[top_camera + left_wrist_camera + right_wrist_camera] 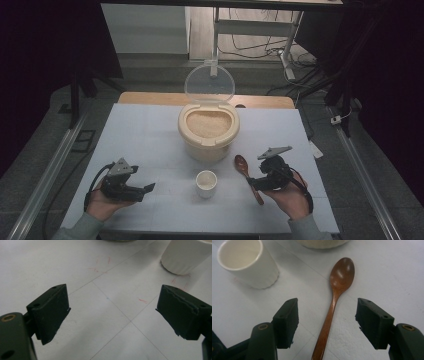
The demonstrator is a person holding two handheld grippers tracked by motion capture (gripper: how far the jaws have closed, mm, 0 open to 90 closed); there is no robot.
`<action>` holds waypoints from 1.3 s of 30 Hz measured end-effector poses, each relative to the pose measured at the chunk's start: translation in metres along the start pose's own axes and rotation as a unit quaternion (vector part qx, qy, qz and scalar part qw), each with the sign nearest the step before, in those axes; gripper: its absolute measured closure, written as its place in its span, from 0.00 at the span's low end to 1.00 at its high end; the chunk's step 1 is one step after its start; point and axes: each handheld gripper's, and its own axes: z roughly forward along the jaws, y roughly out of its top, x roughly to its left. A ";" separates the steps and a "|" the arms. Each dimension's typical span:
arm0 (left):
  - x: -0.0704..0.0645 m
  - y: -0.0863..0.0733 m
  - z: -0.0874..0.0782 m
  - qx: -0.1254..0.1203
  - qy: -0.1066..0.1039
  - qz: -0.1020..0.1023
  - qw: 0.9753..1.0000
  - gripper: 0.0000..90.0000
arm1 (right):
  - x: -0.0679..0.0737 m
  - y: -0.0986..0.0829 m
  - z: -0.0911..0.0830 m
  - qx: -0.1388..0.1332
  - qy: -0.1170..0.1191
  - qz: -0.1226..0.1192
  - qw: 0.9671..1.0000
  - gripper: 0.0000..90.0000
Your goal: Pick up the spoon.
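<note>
the person's hands sit at the near edge, each with a gripper. the right gripper (327, 323) has its jaws spread wide either side of the wooden spoon (334, 302), which lies flat between them, handle toward the person, untouched, so it looks lined up for a grab. the left gripper (112, 312) waits with jaws apart over bare table, near the white cup (206, 183). the open rice bin (208, 131), lid tipped back, stands just behind the cup, handy for scooping. the table (145, 135) is pale with thin lines; the room around it is dim, cables on the floor.
</note>
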 end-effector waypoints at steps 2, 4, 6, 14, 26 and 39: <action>0.000 0.000 0.000 0.001 -0.001 0.001 1.000 0.12 | 0.001 0.001 0.006 0.014 -0.001 -0.001 1.000 0.39; 0.000 0.000 0.001 0.001 -0.001 0.001 1.000 0.12 | 0.002 0.000 0.009 0.019 0.000 -0.001 1.000 0.39; -0.001 0.000 0.001 0.003 -0.002 0.001 1.000 0.12 | 0.002 -0.002 0.016 0.034 0.000 0.001 0.999 0.40; -0.002 -0.001 0.004 0.008 -0.002 0.005 1.000 0.12 | 0.000 -0.009 0.030 0.062 -0.003 0.011 0.998 0.45; -0.003 -0.002 0.005 0.013 -0.001 0.009 1.000 0.12 | -0.003 -0.016 0.046 0.093 -0.009 0.022 0.995 0.55; -0.003 -0.002 0.006 0.014 -0.001 0.009 1.000 0.12 | 0.000 -0.015 0.058 0.105 -0.021 0.027 0.994 0.70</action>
